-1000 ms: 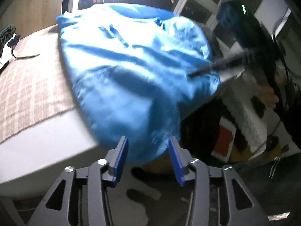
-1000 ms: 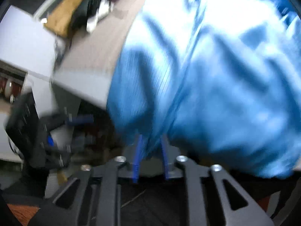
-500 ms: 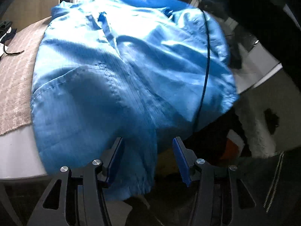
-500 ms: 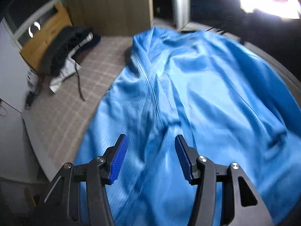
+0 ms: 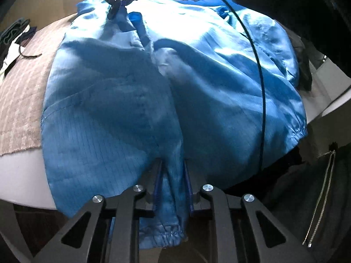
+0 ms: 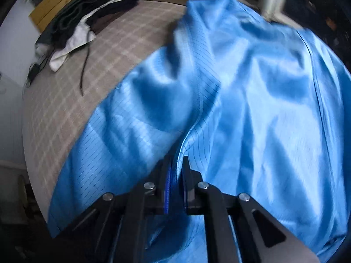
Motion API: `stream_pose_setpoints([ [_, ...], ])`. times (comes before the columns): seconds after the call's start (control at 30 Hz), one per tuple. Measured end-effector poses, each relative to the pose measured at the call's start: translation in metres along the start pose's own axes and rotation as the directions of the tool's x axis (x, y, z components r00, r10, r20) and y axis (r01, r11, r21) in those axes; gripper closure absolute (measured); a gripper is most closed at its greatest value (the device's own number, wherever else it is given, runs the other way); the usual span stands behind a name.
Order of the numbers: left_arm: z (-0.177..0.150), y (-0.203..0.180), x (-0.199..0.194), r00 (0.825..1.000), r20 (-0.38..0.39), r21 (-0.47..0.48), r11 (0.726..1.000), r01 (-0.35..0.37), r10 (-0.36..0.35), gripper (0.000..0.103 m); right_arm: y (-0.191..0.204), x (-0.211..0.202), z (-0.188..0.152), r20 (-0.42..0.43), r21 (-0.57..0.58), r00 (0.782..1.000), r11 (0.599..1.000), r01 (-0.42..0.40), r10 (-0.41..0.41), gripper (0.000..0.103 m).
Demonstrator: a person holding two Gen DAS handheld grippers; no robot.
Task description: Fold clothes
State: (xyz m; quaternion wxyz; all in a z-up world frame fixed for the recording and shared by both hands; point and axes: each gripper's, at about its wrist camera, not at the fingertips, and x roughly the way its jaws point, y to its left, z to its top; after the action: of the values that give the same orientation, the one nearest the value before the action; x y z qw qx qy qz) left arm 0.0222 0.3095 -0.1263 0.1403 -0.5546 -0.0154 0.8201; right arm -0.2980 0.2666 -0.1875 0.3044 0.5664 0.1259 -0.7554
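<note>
Fabric first: the blue garment (image 5: 122, 100) you are working on is thin, glossy and finely gridded, so it is likely going to feel light and limp — and slippery enough to slide out of a shallow pinch. It is lying spread over the bench (image 5: 22, 175), with its near edge and an elastic cuff (image 5: 163, 234) hanging off the front.

Your left gripper (image 5: 172, 188) has just been closing, and its jaws are now clenching a bunched length of sleeve just above that gathered cuff. Your right gripper (image 6: 176, 184) has also just been closing; it is pinching a raised ridge of cloth along a seam, jaws nearly together with the fabric between them. In the left view it is showing at the far end of the garment, near the collar.

For a cloth this slick, the seams, the cuff and the hem are the better holds, since doubled stitching is giving the pads more to bite than a single smooth layer.

Under the garment, a beige checked cloth (image 6: 72, 100) is covering the bench — probably offering a little friction to keep folds in place. A heap of dark and white clothes (image 6: 72, 28) is sitting at the far corner, well apart from the garment, with a thin dark cord (image 6: 84, 70) trailing from it. A black cable (image 5: 261, 100) is running across the garment in the left view.
</note>
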Motion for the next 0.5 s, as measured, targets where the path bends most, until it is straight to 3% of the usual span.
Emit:
stream_pose_setpoints([
  [0.13, 0.001, 0.004, -0.002, 1.000, -0.002, -0.029, 0.999, -0.013, 0.013, 0.093, 0.007, -0.009, 0.006, 0.019, -0.013, 0.999, 0.999, -0.040, 0.040, 0.098],
  [0.3, -0.004, 0.022, -0.023, 0.995, -0.001, -0.067, 0.993, -0.099, 0.099, 0.093, 0.002, -0.022, 0.025, 0.076, 0.050, 0.988, 0.989, -0.137, 0.133, 0.098],
  [0.5, -0.007, 0.050, -0.052, 0.984, -0.003, -0.125, 0.976, -0.180, 0.181, 0.094, 0.015, -0.026, 0.044, 0.143, 0.090, 0.956, 0.959, -0.269, 0.254, 0.098],
])
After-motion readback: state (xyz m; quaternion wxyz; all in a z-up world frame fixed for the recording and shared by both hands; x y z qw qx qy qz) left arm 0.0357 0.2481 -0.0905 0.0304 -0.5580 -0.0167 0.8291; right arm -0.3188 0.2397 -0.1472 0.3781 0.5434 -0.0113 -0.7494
